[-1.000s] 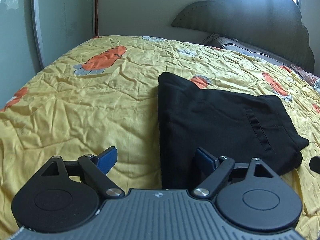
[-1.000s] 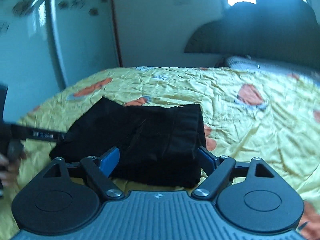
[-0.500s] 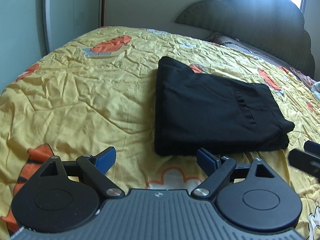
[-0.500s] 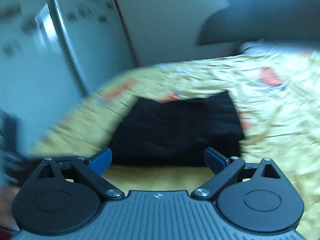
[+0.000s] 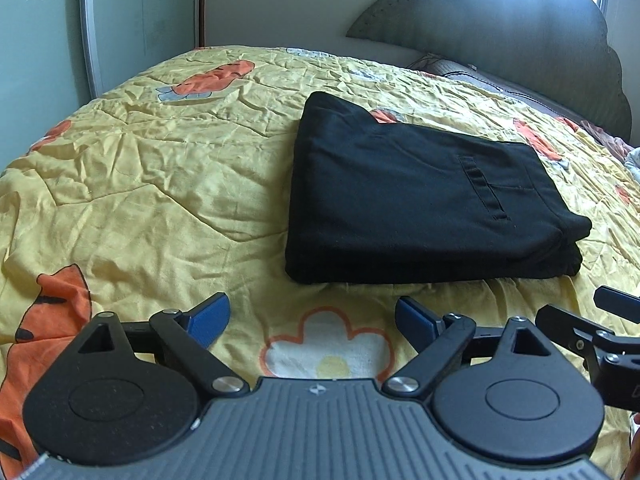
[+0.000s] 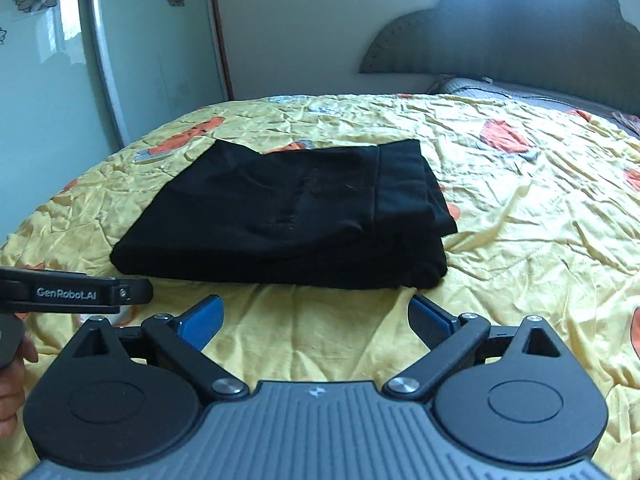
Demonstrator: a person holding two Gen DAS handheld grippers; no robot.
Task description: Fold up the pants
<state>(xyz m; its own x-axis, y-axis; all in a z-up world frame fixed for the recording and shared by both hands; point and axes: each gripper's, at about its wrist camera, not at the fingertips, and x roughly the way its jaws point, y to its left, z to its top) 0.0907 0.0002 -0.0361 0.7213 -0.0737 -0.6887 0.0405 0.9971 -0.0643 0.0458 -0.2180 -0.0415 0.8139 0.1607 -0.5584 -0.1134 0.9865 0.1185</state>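
Note:
Black pants (image 5: pixel 400 200) lie folded into a thick rectangle on the yellow bedspread (image 5: pixel 140 184). In the right wrist view the pants (image 6: pixel 280 216) show stacked layers at their right end. My left gripper (image 5: pixel 312 312) hovers just short of the near edge, its jaws opening with only bedspread between them. The right gripper (image 6: pixel 314 312) is wide open too, just short of the pants' near right corner, and holds nothing. Each gripper shows in the other's view: the right gripper (image 5: pixel 600 320) at the right edge, the left gripper (image 6: pixel 80 292) at the left edge.
The bedspread (image 6: pixel 540 240) is wrinkled, with orange carrot and flower prints. A dark scalloped headboard (image 6: pixel 520 28) and a pillow (image 5: pixel 460 72) stand at the far end. A glass sliding door (image 6: pixel 48 60) runs along the left. A person's hand (image 6: pixel 12 380) shows at the left edge.
Both grippers have drawn back from the pants, which now lie wholly ahead of the fingertips. The right jaws have spread wider. The pants stay folded in place.

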